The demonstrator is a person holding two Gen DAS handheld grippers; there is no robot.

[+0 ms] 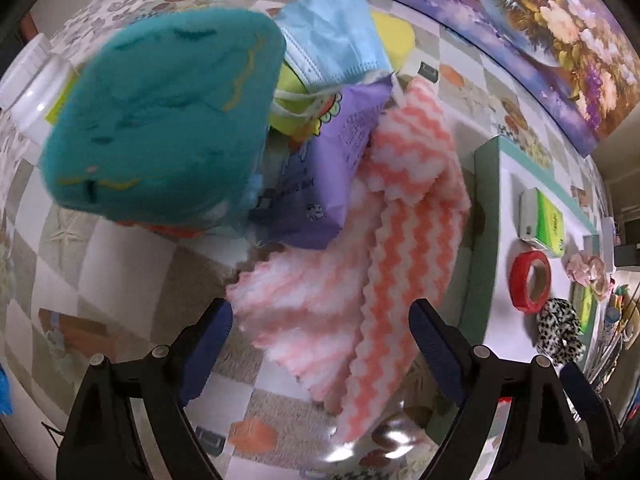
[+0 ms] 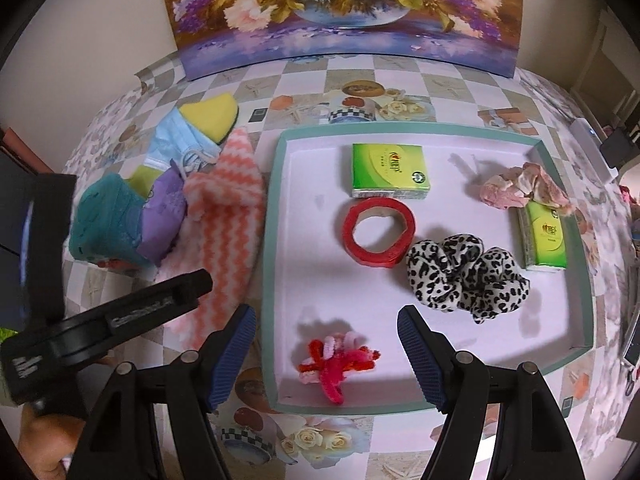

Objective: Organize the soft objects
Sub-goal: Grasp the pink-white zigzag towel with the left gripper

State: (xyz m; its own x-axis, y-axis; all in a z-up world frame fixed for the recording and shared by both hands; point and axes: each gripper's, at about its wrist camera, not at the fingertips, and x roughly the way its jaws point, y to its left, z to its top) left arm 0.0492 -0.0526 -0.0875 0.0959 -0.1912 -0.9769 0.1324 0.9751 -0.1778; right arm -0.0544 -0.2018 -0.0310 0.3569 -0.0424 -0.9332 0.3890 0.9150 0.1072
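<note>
My left gripper [image 1: 320, 344] is open, its jaws on either side of a pink-and-white zigzag cloth [image 1: 360, 280] on the table; it also shows in the right wrist view [image 2: 224, 224]. Behind the cloth lies a pile: a teal plush [image 1: 160, 116], a purple packet [image 1: 340, 160], a blue face mask [image 1: 336, 44] and a yellow sponge [image 1: 396, 36]. My right gripper [image 2: 326, 340] is open and empty above a red-pink pipe-cleaner bundle [image 2: 340, 360] in the white tray [image 2: 272, 240]. The left gripper's body [image 2: 120, 312] reaches toward the cloth.
The tray holds a red tape roll [image 2: 378, 232], a leopard scrunchie [image 2: 464, 276], two green tissue packs [image 2: 388, 172], [image 2: 546, 240] and a pink crumpled fabric [image 2: 524, 192]. A floral painting [image 2: 344, 12] stands at the back. A white bottle [image 1: 36, 92] stands left of the pile.
</note>
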